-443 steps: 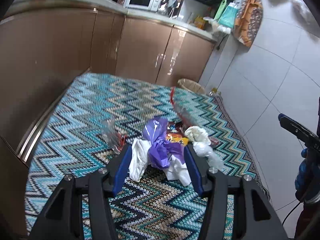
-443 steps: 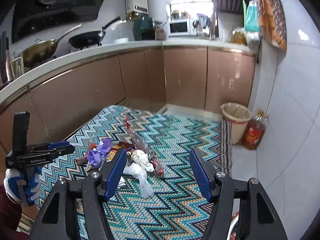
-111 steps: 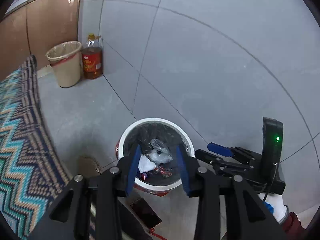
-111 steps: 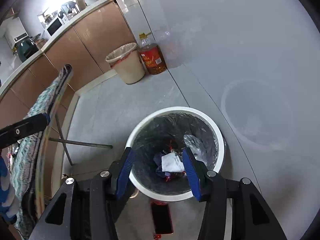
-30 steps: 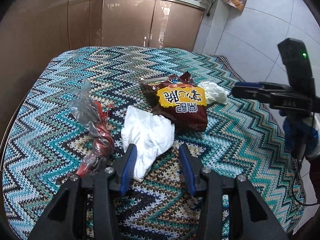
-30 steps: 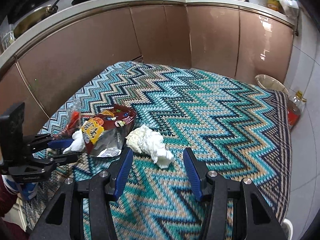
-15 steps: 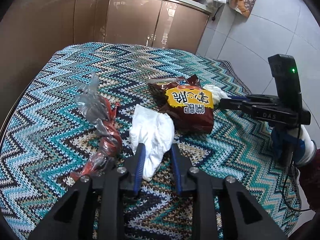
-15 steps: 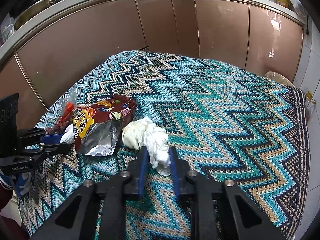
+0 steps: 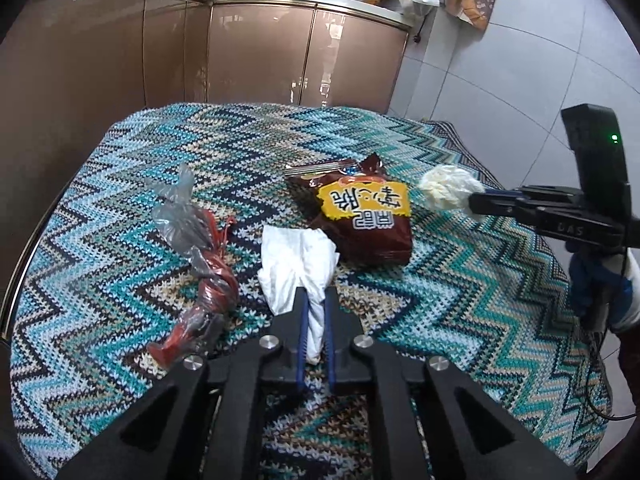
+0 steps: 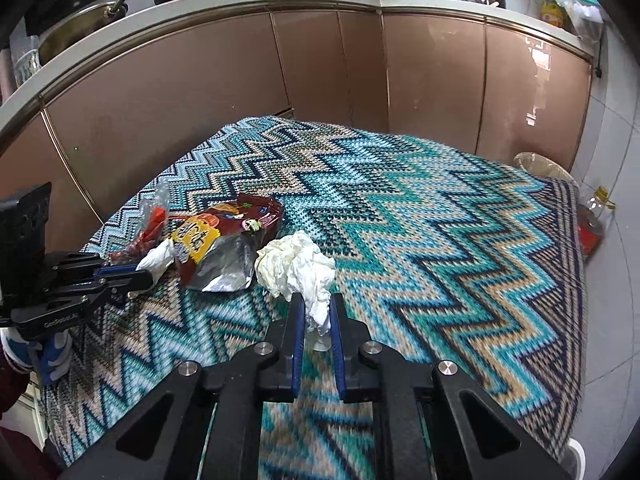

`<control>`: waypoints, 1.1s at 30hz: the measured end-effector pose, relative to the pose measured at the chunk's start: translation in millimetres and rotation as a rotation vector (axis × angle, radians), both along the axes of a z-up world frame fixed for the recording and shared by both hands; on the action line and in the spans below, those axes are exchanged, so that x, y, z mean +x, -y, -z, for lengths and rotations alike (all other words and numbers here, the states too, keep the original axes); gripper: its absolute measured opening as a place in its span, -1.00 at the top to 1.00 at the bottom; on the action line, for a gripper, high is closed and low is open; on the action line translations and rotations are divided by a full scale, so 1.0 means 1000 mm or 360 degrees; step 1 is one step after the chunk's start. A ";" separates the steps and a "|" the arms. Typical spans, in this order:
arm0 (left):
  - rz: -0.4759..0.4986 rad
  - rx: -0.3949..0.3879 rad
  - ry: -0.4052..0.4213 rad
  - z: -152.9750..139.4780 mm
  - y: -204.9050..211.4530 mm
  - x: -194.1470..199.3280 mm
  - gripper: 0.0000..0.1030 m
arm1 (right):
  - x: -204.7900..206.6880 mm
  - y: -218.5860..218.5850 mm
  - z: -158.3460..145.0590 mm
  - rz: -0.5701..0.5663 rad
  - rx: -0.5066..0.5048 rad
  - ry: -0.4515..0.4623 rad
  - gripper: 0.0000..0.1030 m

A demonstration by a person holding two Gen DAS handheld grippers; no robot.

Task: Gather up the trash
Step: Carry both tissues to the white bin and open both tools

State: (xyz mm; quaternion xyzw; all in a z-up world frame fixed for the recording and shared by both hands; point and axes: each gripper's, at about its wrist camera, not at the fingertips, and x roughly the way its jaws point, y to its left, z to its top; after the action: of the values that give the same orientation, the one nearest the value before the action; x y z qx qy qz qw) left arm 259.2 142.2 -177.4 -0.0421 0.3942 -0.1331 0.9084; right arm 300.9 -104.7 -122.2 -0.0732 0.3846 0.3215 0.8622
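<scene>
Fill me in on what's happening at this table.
A person is clearing trash off a zigzag-patterned tablecloth with a handheld gripper in each hand. The left gripper is shut on a flat white tissue; the right gripper is shut on a crumpled white wad. A brown and yellow snack bag and a twisted red and clear wrapper lie on the cloth, not yet picked up.

A table under a zigzag-knit cloth (image 9: 460,280) carried a brown snack bag (image 9: 366,216) at centre, a white tissue (image 9: 296,264) nearer, a red-and-clear wrapper (image 9: 204,268) left, a crumpled cream tissue (image 9: 446,192) right.
</scene>
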 end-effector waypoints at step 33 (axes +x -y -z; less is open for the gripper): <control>-0.0058 -0.0016 0.0323 -0.105 -0.005 -0.124 0.88 | -0.164 0.101 -0.088 0.0253 0.0260 0.0284 0.78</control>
State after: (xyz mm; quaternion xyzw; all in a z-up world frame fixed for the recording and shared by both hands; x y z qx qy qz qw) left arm 135.7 146.7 -72.2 -0.0400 0.2987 -0.1221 0.9457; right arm 137.0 -205.2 -34.5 -0.0005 0.2836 0.2747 0.9187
